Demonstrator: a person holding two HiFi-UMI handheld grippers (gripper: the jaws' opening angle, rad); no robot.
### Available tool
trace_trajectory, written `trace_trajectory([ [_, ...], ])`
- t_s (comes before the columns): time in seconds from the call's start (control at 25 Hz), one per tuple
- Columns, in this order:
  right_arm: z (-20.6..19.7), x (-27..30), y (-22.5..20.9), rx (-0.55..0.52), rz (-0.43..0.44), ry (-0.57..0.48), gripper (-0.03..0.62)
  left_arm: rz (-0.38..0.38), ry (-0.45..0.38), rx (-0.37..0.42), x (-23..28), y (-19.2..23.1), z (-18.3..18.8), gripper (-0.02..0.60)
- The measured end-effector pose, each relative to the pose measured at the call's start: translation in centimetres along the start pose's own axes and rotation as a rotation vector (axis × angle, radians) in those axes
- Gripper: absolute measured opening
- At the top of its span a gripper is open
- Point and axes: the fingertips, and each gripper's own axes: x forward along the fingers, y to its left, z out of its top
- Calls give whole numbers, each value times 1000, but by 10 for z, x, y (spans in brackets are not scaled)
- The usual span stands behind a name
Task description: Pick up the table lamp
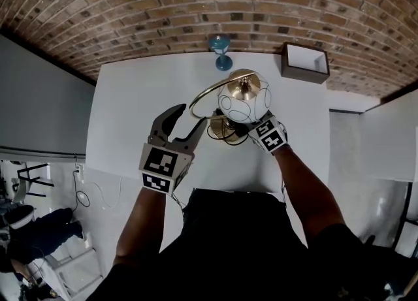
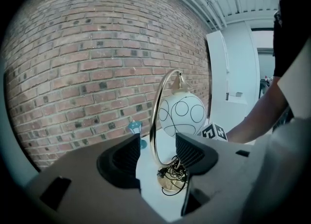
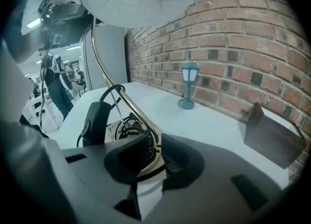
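On the near side of the table lamp (image 1: 243, 100), the left gripper (image 1: 192, 114) is hovering with its jaws standing apart and grasping nothing. The lamp's brass hoop (image 2: 156, 116) is showing in the gap between them, a little beyond the pads (image 2: 127, 156), which are pressing on nothing.

At the lamp's foot, the right gripper (image 3: 156, 152) is sitting low, and its jaws are clenching on the brass stem just above the round base (image 3: 148, 167). A black cord (image 3: 108, 102) is lying coiled on that base, just beside the jaws.

The lamp itself is standing upright on the white counter (image 1: 144, 110), about midway across it. Its white globe, drawn over with thin black circles, is hanging inside the hoop, above the base.

Beyond the lamp, a small blue lantern figure (image 1: 222, 51) is standing on the counter, well apart from the hoop and close to the brick wall (image 1: 196, 6). To the lamp's far right, a dark open box (image 1: 305, 61) with a pale inside is sitting at the counter's back edge. Behind the lamp, the brick wall is running the whole width of the counter.
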Motion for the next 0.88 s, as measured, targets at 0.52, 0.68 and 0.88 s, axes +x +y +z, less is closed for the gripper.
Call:
trace_trajectory([
  [0.52, -3, 2, -1, 81, 29, -23, 57, 8, 13, -17, 5, 2, -3, 152],
  [0.68, -3, 2, 0, 100, 51, -37, 52, 13, 8, -26, 3, 3, -4, 102],
  [0.88, -3, 3, 0, 105, 52, -49, 54, 34, 1, -50, 4, 9, -4, 41],
])
